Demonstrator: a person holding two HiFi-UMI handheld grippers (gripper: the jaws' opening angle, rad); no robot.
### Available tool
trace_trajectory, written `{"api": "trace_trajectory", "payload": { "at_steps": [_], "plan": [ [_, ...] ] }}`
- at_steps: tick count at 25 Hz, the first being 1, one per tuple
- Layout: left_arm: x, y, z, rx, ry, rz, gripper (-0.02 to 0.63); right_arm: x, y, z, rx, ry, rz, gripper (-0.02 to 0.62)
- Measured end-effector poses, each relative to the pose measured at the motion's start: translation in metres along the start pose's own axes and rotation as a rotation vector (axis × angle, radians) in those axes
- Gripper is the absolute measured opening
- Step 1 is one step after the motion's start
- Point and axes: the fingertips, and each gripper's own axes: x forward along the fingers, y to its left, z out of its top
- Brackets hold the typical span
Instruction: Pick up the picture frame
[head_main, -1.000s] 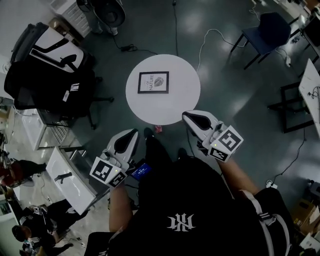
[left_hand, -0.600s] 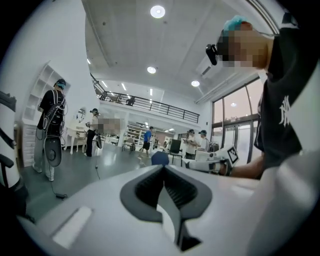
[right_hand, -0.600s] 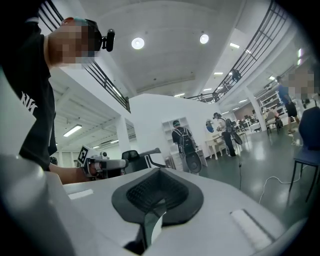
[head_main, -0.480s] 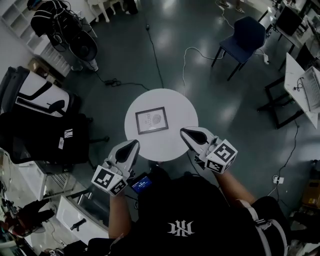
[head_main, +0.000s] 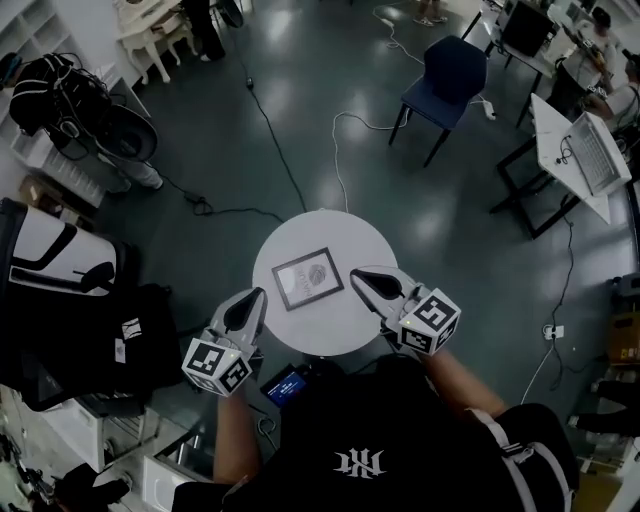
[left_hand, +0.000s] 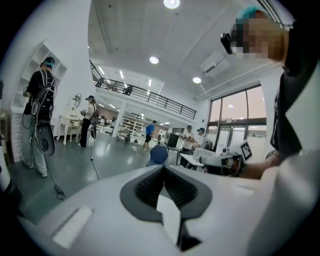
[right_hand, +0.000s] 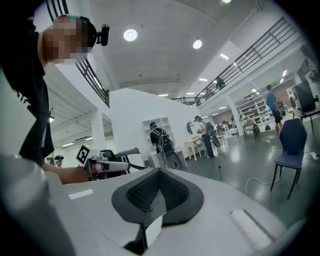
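Observation:
A dark picture frame with a pale print lies flat on the round white table in the head view. My left gripper hangs shut over the table's left edge, its tip a little left of the frame. The right gripper is shut too, with nothing in it, just right of the frame. In the left gripper view the jaws are pressed together and point out over the room; the frame is hidden there. The right gripper view shows its jaws closed as well.
A blue chair stands beyond the table, with cables across the dark floor. A desk with a laptop is at the right, black bags and shelves at the left. Several people stand far off.
The table and frame have drifted down the head view, closer to me. Both grippers have advanced from short of the table to either side of the frame. Both stayed shut.

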Motion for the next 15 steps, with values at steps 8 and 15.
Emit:
{"api": "trace_trajectory", "payload": {
  "at_steps": [8, 15],
  "plan": [
    [0.038, 0.057, -0.047, -0.088, 0.084, 0.028, 0.003, 0.035, -0.033, -0.037, 0.069, 0.072, -0.071, 0.031],
    [0.074, 0.095, -0.149, -0.19, 0.219, 0.107, 0.038, 0.065, -0.096, -0.122, 0.136, 0.167, -0.046, 0.06]
  ]
}}
